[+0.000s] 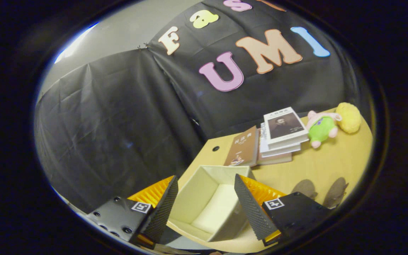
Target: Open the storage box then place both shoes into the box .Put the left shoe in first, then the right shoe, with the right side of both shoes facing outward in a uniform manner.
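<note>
A cream storage box [209, 202] stands open-topped and empty on the wooden table [317, 170], near the table's left edge. My gripper [205, 209] hangs above it, open, with the box's inside showing between the two fingers [163, 209]. Nothing is held between them. The view is tilted, so the table slopes.
Beyond the box lies a stack of books [278, 140] with a brown book [243, 148] leaning against it. A green and pink plush toy [322, 127] and a yellow fluffy ball [349, 117] rest further along the table. Black cloth walls surround the booth.
</note>
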### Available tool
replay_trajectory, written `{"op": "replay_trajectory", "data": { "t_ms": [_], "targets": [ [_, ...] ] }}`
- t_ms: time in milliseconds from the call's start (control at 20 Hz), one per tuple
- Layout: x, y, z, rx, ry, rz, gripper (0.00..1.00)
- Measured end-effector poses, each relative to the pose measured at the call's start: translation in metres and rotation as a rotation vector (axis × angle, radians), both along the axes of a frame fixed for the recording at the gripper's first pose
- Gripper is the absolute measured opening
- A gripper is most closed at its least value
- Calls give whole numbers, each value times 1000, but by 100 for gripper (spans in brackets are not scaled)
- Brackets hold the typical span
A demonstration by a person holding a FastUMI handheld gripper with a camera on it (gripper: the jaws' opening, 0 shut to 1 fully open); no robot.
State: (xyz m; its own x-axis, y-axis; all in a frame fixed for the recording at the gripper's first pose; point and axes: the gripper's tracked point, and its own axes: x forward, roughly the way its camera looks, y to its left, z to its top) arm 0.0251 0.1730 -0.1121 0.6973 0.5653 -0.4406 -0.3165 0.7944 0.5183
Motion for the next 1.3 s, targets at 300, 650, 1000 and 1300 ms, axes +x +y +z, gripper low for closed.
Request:
{"op": "replay_trajectory", "data": {
  "t_ms": [300, 650, 1000, 1300],
  "targets": [
    [-2, -81, -38, -171, -23, -84, 100],
    [-13, -146, -101, -391, -14, -126, 100],
    [-31, -170, -186, -479, 123, -107, 100],
    [-40, -167, -226, -501, 217, -80, 97]
  ]
}}
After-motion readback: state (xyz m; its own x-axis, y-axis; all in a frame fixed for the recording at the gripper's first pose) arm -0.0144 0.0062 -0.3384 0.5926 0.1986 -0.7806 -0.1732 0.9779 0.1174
